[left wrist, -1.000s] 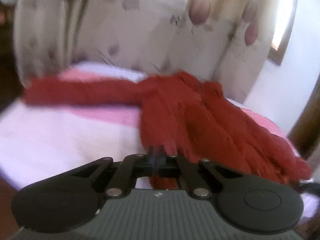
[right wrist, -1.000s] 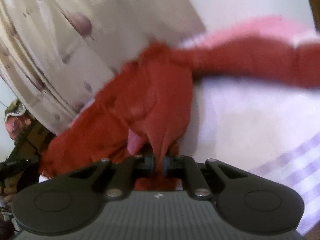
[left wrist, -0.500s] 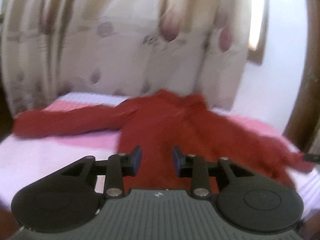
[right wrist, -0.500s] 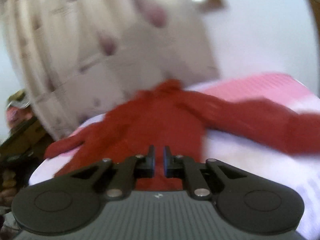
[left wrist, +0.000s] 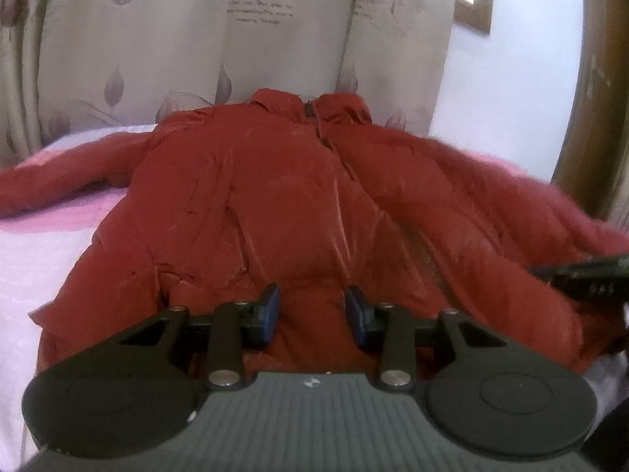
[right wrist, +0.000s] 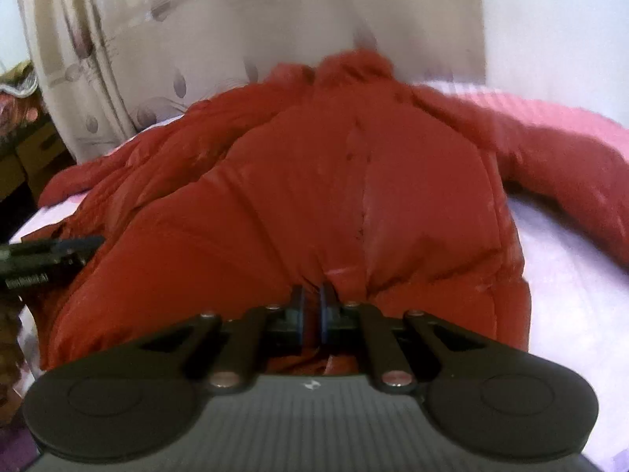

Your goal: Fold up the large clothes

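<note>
A red puffer jacket point(left wrist: 275, 204) lies spread flat on a bed, collar far, hem near, sleeves out to both sides. It also fills the right wrist view point(right wrist: 334, 196). My left gripper point(left wrist: 312, 314) is open and empty, its blue-padded fingers point(left wrist: 267, 310) over the jacket's near hem. My right gripper point(right wrist: 311, 310) has its jaws almost together at the hem's middle, with a thin gap and a bit of red fabric at the tips; whether it still pinches the fabric is unclear. Each gripper shows at the edge of the other's view, the right one point(left wrist: 582, 275) and the left one point(right wrist: 43, 255).
The bed has a pink and white cover point(left wrist: 47, 259). A cream curtain with leaf prints point(left wrist: 236, 39) hangs right behind the bed. A white wall point(left wrist: 511, 90) and wooden frame point(left wrist: 589, 98) stand at the right. Cluttered furniture point(right wrist: 19, 126) stands left of the bed.
Both grippers held up a bunched jacket a second ago. The jacket now lies spread flat. My left gripper has opened and let go; the right jaws have loosened to a thin gap.
</note>
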The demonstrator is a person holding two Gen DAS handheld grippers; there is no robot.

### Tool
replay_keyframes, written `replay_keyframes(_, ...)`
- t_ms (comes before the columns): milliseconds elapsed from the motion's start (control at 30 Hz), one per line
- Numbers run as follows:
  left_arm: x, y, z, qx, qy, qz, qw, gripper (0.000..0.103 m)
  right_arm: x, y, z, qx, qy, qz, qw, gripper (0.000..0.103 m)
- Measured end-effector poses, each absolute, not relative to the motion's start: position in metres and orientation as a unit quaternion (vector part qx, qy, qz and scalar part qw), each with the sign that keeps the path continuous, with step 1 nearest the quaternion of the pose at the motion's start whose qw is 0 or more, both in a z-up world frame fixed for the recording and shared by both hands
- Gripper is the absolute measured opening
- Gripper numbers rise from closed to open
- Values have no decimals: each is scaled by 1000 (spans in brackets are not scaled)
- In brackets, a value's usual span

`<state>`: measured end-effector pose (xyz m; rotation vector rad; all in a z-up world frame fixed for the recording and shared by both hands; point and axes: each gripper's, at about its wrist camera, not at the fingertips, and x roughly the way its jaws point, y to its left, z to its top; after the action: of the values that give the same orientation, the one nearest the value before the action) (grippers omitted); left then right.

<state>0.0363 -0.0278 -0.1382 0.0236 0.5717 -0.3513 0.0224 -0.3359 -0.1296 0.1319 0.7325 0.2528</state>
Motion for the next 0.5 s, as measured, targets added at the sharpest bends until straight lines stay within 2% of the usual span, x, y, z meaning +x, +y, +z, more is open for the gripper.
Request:
replay_keyframes(267,30,-28,-149,35,267,-166,949,41,26,-348,-133,109,343,132,924,7)
replay_keyframes(333,27,-24,-146,26,254,-171,952,41,10,-366,-117,151,313,127,929,13)
replay_keyframes(367,22,-20,-142,20,244,-174,954,42,-3,-380,-109,179,291,120,932,17)
replay_keyframes(400,16,-16,-138,15,236,-175,956,46,-16,-398,-103,212,275,108,931,32)
replay_keyframes(433,12,-13,-134,11,228,-176,958,55,-32,-422,-100,257,259,94,927,49)
replay_keyframes(467,8,-12,-127,7,217,-174,961,62,-47,-443,-99,288,244,75,923,56)
replay_keyframes(500,5,-11,-121,5,204,-167,965,76,-62,-464,-99,310,229,42,922,66)
